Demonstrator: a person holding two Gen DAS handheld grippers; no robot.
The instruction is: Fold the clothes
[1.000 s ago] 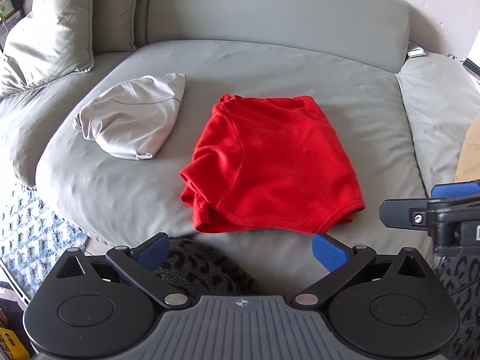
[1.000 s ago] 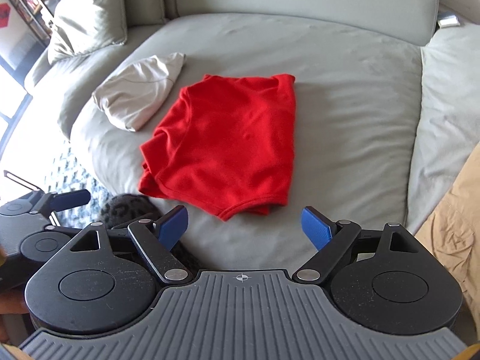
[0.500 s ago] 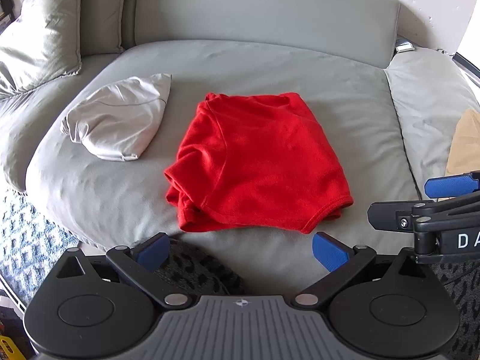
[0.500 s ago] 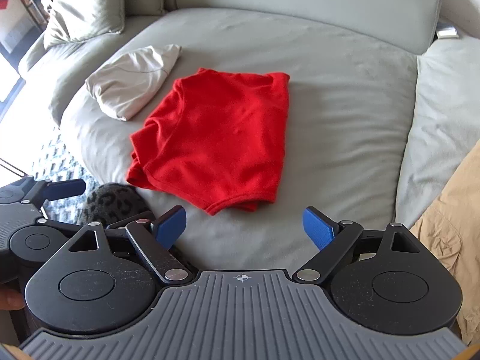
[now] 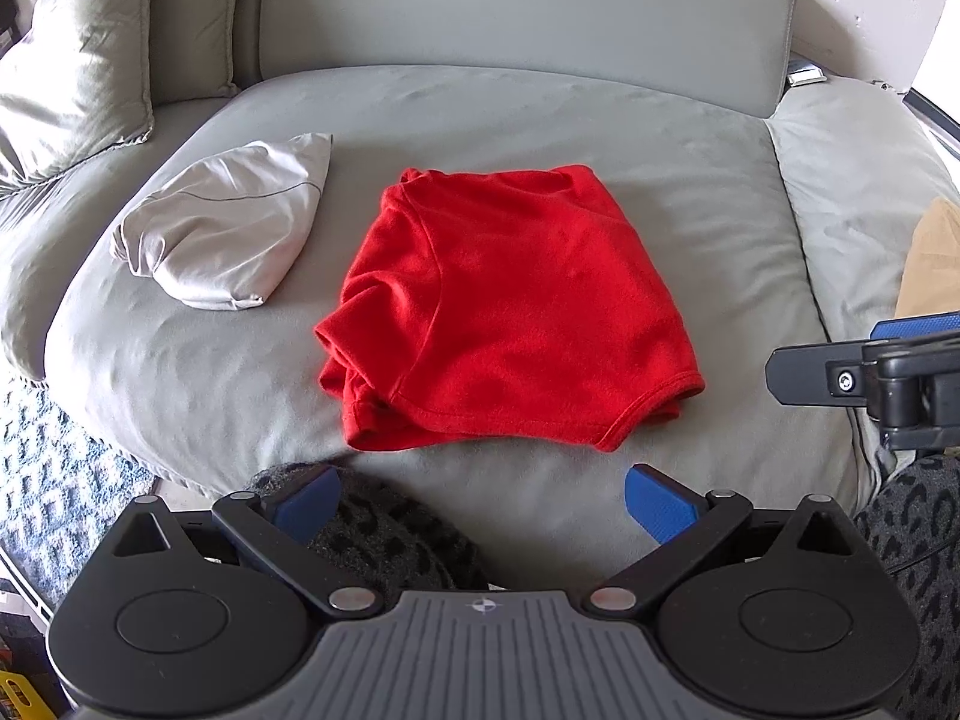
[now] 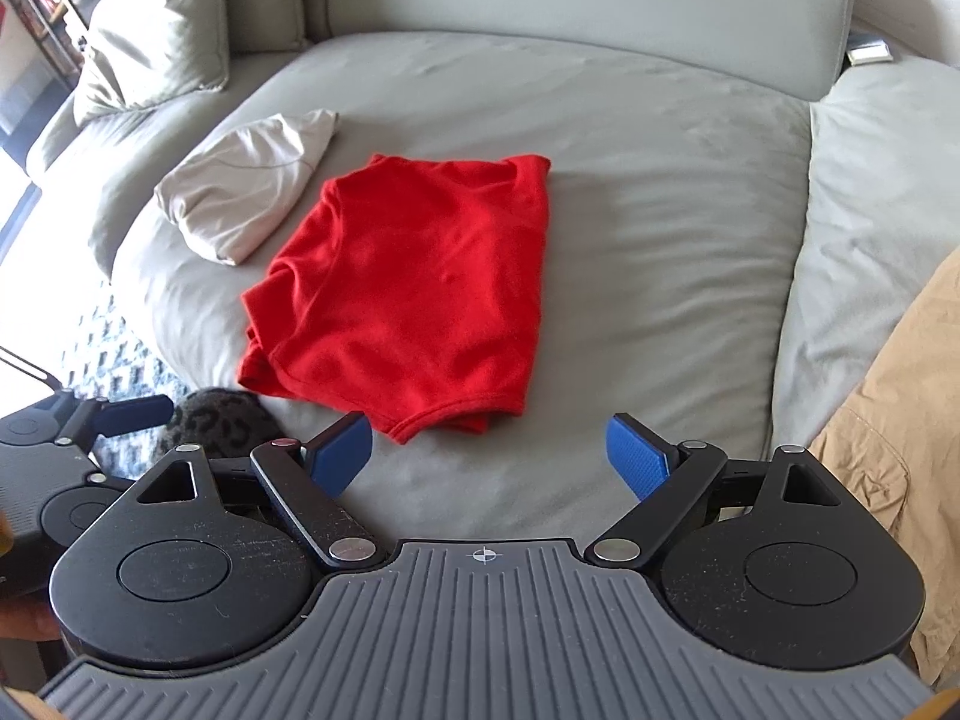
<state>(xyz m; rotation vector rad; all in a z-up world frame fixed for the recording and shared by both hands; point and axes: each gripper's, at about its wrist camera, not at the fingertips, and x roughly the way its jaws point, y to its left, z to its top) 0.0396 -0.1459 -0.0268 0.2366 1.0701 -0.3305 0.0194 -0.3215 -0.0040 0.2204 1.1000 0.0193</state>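
Note:
A red garment (image 5: pixel 504 312) lies folded in a rough rectangle on the grey sofa cushion (image 5: pixel 540 114); it also shows in the right wrist view (image 6: pixel 414 294). My left gripper (image 5: pixel 480 507) is open and empty, held back from the garment's near edge. My right gripper (image 6: pixel 489 459) is open and empty, just short of the garment's near corner. The right gripper's side shows at the right edge of the left wrist view (image 5: pixel 870 372). The left gripper shows at the left edge of the right wrist view (image 6: pixel 90 426).
A folded beige cloth (image 5: pixel 228 228) lies left of the red garment. A tan garment (image 6: pixel 888 420) sits on the right cushion. Grey pillows (image 5: pixel 78 60) stand at the back left. A leopard-print object (image 5: pixel 384 534) lies below the sofa's front edge. A blue patterned rug (image 5: pixel 54 480) covers the floor at left.
Both grippers have drawn back and risen a little; the red garment now appears farther away and more centred. Both stay open. The garment has not moved.

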